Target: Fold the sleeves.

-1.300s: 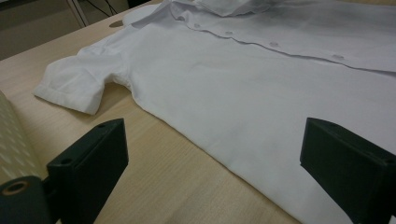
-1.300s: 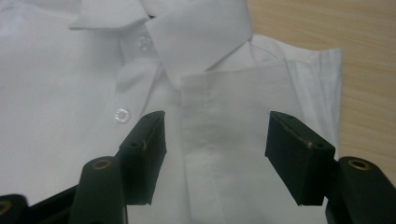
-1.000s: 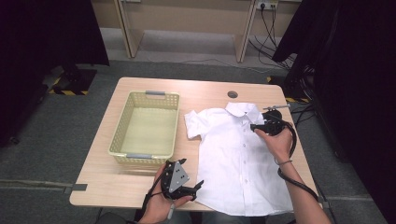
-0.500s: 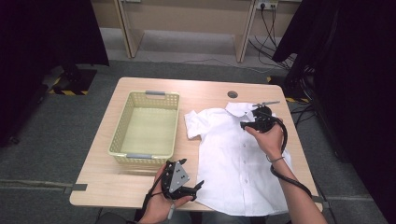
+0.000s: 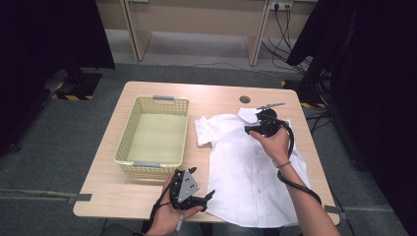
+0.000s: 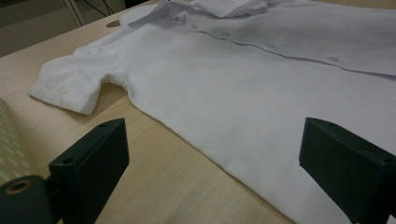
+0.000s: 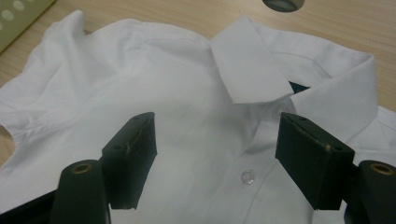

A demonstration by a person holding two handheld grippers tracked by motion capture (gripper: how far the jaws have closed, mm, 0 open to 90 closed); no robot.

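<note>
One white shirt (image 5: 255, 167) lies flat, buttons up, on the right half of the counter (image 5: 211, 96), collar toward the far edge. One yellow basket (image 5: 152, 132) sits just to its left, and nothing is in it. Two tongs in play. The right tongs (image 5: 252, 129) hover over the collar area, hand reaching in from the near right, jaws spread wide and gripping nothing; the top button (image 7: 246, 177) shows between them. The left tongs (image 5: 209, 195) rest low at the near edge beside the shirt's hem, jaws apart, released, cloth lying ahead of them.
</note>
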